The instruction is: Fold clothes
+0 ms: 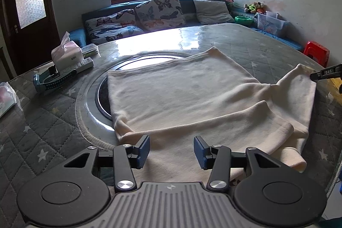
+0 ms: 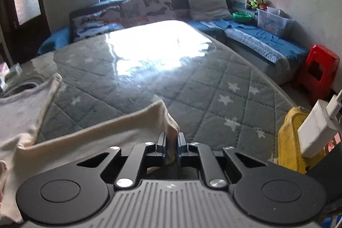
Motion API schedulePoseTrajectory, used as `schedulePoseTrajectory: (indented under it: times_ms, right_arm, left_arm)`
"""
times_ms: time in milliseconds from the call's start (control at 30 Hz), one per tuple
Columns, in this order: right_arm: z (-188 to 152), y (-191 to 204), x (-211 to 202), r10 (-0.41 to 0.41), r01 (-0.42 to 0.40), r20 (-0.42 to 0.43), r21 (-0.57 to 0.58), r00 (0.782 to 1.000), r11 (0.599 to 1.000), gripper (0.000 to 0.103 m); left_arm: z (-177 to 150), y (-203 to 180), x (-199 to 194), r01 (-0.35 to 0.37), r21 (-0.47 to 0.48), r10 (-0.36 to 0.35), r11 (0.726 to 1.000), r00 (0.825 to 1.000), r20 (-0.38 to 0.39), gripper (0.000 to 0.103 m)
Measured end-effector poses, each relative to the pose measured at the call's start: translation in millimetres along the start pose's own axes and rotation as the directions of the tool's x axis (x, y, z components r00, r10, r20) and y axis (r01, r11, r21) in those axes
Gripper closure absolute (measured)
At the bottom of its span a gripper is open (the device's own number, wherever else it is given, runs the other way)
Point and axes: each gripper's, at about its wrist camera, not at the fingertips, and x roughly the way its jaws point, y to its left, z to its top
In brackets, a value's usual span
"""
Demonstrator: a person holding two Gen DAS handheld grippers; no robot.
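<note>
A cream garment lies spread on the quilted grey table cover, partly over a round inset plate. Its near edge is folded over in a band. My left gripper is open and empty, just above the garment's near edge. My right gripper is shut on a corner of the garment and holds it up off the table; its tip shows in the left wrist view at the garment's right corner.
A tissue box, a remote and a blue strap lie at the table's far left. A sofa with cushions runs behind. A red stool and a yellow object stand to the right.
</note>
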Motion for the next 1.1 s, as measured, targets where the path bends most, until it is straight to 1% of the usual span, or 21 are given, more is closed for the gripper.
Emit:
schedulePoseTrajectory:
  times_ms: [67,133,267,367,467,567,700,767,933,1100]
  right_arm:
    - [4,5,-9,0.033,-0.033,0.026,-0.008,0.999,0.999,0.095]
    - [9,11,-21,0.087,-0.086,0.05,-0.019,0.995,0.996,0.095]
    - [23,34,-49,0.219,-0.214,0.084,-0.069,0.972,0.974,0.095]
    - [33,55,-69,0.331,-0.319,0.094,-0.121,0.939,0.94,0.095]
    - [45,85,-87,0.441,-0.422,0.082,-0.182,0.894,0.888,0.095]
    - [51,117,-97,0.522,-0.496,0.047,-0.251,0.852,0.831,0.095]
    - [53,167,-105,0.594,-0.562,-0.013,-0.341,0.804,0.754,0.095]
    - [49,192,-103,0.616,-0.587,-0.054,-0.379,0.786,0.716,0.095]
    - [32,247,-94,0.641,-0.635,-0.16,-0.446,0.75,0.631,0.095]
    - [3,282,-84,0.649,-0.684,-0.266,-0.467,0.713,0.56,0.095]
  left_arm:
    - [0,1,-2,-0.005,-0.003,0.005,1.0,1.0,0.003,0.053]
    - [0,2,-4,-0.009,-0.006,0.009,1.0,1.0,0.008,0.053]
    - [0,5,-8,-0.019,-0.019,0.019,1.0,1.0,0.019,0.053]
    - [-1,7,-14,-0.027,-0.029,0.028,0.999,0.999,0.032,0.051]
    - [-4,12,-20,-0.036,-0.042,0.038,0.998,0.998,0.045,0.05]
    - [-7,18,-26,-0.046,-0.06,0.049,0.997,0.997,0.056,0.05]
    - [-14,26,-34,-0.057,-0.083,0.063,0.995,0.996,0.065,0.05]
    - [-18,30,-38,-0.062,-0.094,0.069,0.994,0.995,0.068,0.05]
    - [-25,39,-43,-0.077,-0.122,0.086,0.99,0.994,0.069,0.05]
    - [-29,46,-47,-0.087,-0.146,0.099,0.985,0.993,0.071,0.05]
